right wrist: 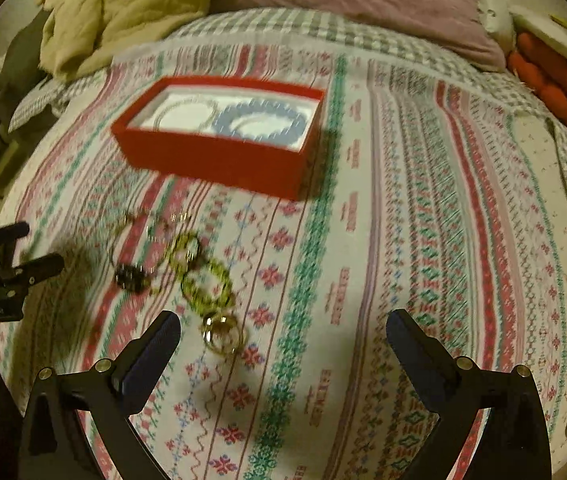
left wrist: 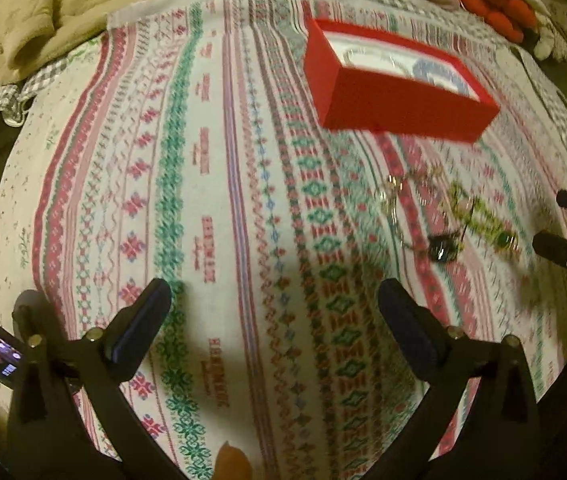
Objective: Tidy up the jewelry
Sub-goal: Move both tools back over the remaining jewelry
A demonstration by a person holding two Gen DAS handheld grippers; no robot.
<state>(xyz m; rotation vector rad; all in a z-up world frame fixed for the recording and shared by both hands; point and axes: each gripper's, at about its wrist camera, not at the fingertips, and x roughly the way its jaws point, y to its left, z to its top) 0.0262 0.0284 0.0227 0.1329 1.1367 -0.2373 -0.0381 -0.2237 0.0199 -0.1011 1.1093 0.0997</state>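
Jewelry [right wrist: 187, 276] and red box [right wrist: 219, 156] lie on a patterned bedspread [right wrist: 403, 240].

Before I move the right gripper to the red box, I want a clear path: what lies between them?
In the right wrist view, only bare patterned bedspread lies between; the loose jewelry sits left of that line to the red box.

Left wrist view looks down along its tongs [left wrist: 275, 320] over the bed [left wrist: 223, 160], close above it, red box [left wrist: 399, 92] ahead to the right. Right wrist view sits equally low, red box [right wrist: 219, 136] ahead-left. Both share the box and the loose jewelry [right wrist: 187, 272] between.
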